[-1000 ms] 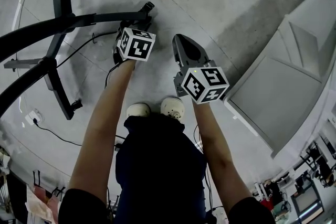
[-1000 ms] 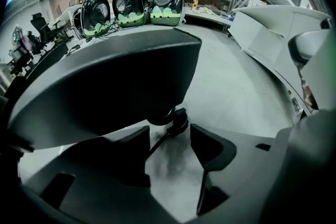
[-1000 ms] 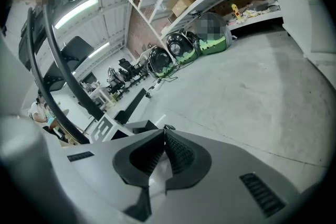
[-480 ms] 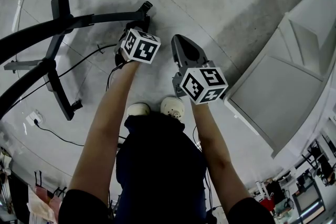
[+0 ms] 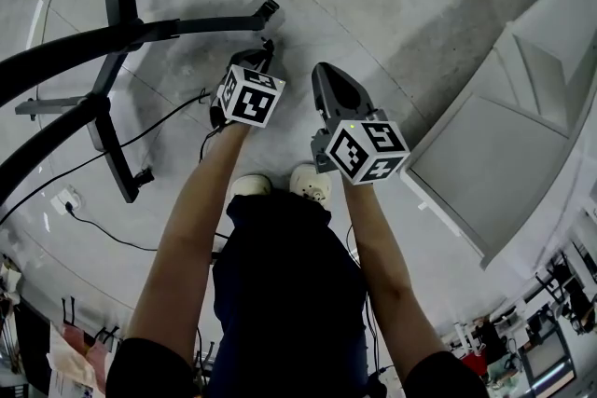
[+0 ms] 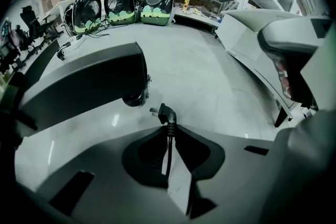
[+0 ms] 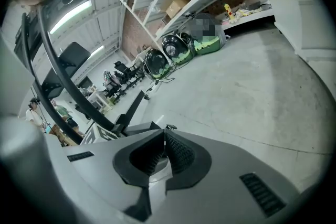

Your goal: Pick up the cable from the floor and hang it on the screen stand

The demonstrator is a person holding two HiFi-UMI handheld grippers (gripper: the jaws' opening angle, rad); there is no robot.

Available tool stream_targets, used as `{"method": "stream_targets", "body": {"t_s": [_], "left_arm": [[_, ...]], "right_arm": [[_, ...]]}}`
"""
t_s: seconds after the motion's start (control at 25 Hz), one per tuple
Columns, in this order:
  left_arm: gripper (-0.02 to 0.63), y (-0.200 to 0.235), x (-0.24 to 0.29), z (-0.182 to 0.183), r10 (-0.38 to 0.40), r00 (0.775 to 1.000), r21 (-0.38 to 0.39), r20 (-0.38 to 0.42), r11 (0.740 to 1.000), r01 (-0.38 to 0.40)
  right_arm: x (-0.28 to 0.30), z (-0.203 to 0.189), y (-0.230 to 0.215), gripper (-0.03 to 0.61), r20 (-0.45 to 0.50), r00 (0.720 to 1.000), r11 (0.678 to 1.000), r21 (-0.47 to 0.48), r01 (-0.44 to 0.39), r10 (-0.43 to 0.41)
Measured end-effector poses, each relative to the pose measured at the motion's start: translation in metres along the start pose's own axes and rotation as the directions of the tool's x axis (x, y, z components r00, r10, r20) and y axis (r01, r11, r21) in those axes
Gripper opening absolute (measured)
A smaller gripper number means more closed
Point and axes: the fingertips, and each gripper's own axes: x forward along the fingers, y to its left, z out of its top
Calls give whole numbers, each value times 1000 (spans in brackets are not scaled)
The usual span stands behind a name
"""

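The black cable [image 5: 168, 118] trails across the grey floor to my left gripper [image 5: 266, 48]. In the left gripper view its plug [image 6: 167, 113] sticks out just past the jaw tips and the cord runs back between them. The left gripper [image 6: 168, 132] is closing, with its pads pinching the cord behind the plug. The black screen stand [image 5: 187, 25] spreads its legs over the floor to the left; one leg with a caster [image 6: 135, 98] lies just ahead of the plug. My right gripper [image 5: 324, 73] hovers beside the left one, shut and empty [image 7: 164, 134].
A large white panel structure [image 5: 504, 135] fills the floor on the right. A white power socket [image 5: 63, 199] with another cord lies at the left. The person's shoes [image 5: 308, 184] stand just behind the grippers. Shelves and rounded black-and-green cases [image 6: 121, 5] line the far wall.
The left gripper has drifted a little right and back from the stand's leg tip, and the cable end goes with it. The right gripper has barely moved.
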Motion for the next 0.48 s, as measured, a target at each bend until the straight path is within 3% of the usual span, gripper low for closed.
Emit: {"method": "stream_targets", "body": {"t_s": [0.48], "left_arm": [[51,-27,-101,37,-41,995,13,88,999,40]], "right_arm": [[-46,40,61,25,-23,1000,1000,-30,-8,7]]}}
